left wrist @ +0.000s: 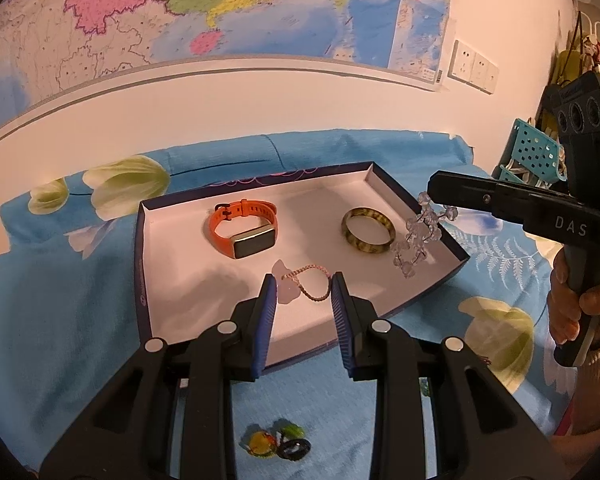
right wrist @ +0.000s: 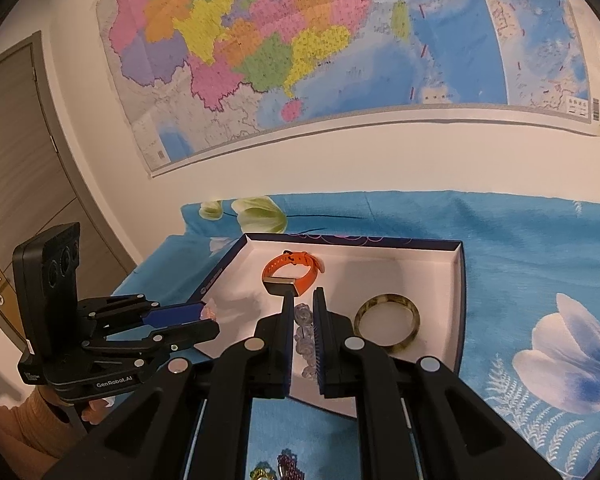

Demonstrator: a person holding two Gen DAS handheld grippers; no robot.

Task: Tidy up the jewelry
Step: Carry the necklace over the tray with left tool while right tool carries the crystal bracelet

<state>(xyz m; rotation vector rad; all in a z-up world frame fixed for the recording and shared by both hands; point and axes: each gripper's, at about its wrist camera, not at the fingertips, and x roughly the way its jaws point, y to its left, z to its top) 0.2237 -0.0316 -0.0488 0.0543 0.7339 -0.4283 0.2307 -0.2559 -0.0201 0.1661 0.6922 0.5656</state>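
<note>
orange watch (left wrist: 242,227), mottled olive bangle (left wrist: 367,231) – blue flowered cloth (left wrist: 60,300) – white-lined box (left wrist: 188,280)

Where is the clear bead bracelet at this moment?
The clear bead bracelet hangs from the shut right claw over the right edge of the box, just right of the mottled bangle.

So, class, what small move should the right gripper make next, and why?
Probably lower a little, then open: the right gripper is shut on the beads, which dangle over the tray beside the bangle.
</note>
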